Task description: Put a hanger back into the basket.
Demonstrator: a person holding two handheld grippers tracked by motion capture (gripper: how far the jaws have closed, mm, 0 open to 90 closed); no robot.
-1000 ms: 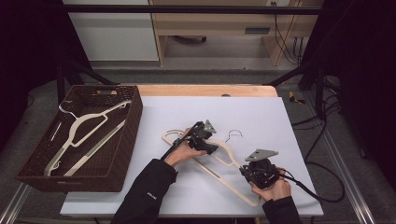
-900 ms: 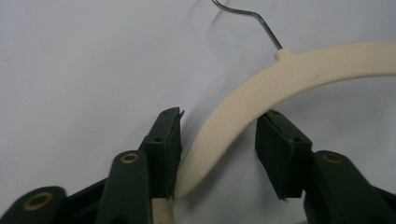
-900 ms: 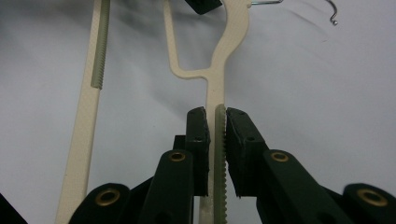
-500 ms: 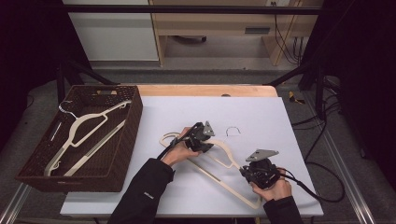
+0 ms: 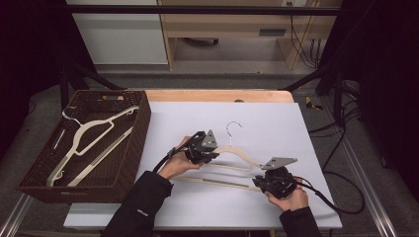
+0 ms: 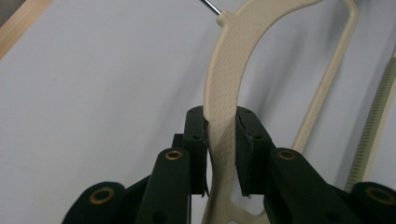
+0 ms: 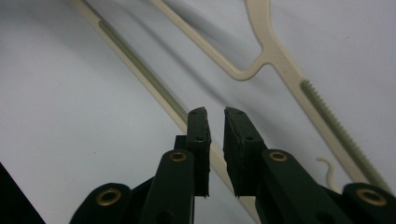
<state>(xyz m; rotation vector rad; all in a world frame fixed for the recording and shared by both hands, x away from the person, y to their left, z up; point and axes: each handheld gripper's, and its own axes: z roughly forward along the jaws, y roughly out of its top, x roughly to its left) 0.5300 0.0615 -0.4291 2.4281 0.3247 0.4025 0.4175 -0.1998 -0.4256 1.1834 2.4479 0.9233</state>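
**One hanger in the basket, one in our grip**

We have one cream hanger (image 5: 94, 143) already lying in the wicker basket (image 5: 133, 148) at the table's left. The second hanger (image 5: 237, 158) is on the white table (image 5: 276, 118), so the carry to the basket is left. Our left gripper (image 5: 210, 154) has just been closing and now pinches the hanger's shoulder arm (image 6: 222, 135) between its pads. Our right gripper (image 5: 261, 183) sits by the bottom bar with its jaws nearly together, nothing visibly between them. The hanger's long axis runs left to right across the table, its metal hook (image 5: 232, 129) pointing away from us.
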